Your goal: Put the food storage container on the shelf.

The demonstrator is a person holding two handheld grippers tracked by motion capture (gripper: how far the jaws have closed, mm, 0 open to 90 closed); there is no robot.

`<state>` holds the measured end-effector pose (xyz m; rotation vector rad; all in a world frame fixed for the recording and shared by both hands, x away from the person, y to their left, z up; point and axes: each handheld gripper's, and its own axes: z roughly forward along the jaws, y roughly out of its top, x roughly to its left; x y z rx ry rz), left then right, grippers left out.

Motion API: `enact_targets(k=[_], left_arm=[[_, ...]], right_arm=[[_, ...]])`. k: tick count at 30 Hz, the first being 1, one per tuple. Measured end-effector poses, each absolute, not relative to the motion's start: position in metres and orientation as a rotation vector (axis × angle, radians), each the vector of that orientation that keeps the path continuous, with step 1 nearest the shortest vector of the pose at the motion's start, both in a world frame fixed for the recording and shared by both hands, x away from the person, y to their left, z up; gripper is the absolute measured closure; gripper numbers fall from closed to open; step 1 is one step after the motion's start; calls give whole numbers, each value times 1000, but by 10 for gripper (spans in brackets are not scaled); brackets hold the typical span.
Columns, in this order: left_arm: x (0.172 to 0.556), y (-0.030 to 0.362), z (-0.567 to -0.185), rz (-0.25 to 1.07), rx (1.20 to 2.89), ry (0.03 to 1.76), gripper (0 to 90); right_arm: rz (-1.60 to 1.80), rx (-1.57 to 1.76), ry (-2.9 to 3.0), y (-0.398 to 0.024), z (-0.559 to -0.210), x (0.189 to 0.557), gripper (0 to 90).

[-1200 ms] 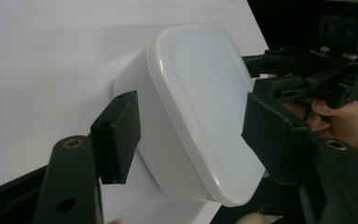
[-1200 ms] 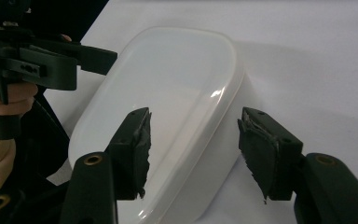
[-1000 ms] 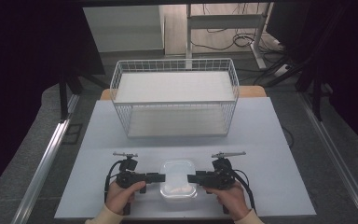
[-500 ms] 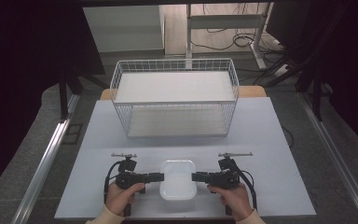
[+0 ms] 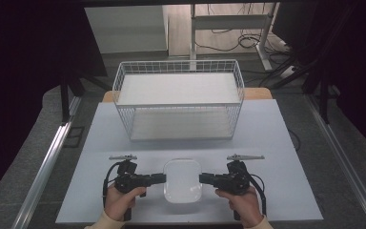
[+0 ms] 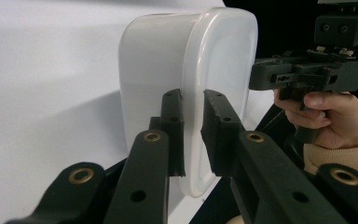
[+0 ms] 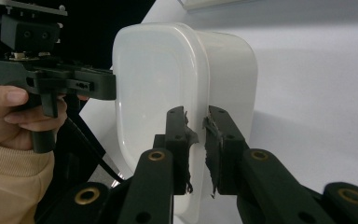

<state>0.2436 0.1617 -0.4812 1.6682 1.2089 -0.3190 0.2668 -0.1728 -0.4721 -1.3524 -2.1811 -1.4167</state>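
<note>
A white lidded plastic container (image 5: 183,180) sits near the table's front edge, between my two grippers. My left gripper (image 5: 162,178) comes in from the left; in the left gripper view its jaws (image 6: 192,95) pinch the container's (image 6: 158,65) lid rim. My right gripper (image 5: 201,179) comes in from the right, and its jaws (image 7: 196,112) grip the opposite rim of the container (image 7: 154,79). Both pairs of jaws have just been closing, with the rim between them. A hand holds each gripper.
A white wire basket (image 5: 178,102) with a white floor stands at the back of the pale table (image 5: 276,143). Metal rails run along both sides of the table. Dark floor and cables lie beyond.
Both pairs of jaws have closed onto the container's rim. The left hand has risen slightly, and the container looks a little lifted.
</note>
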Motion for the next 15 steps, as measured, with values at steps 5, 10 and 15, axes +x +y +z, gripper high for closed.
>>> enact_targets(k=[5,10,15], left_arm=[[239,162,-469,-266,1674,1170,792],[237,163,-460,-233,1674,1149,792],[237,162,-452,-196,1680,1141,791]], right_arm=[[-1470,-1314,-2228,-172,-458,262,795],[-1508,-1277,-2250,-172,-446,259,797],[-1525,-1257,-2267,-171,-438,259,798]])
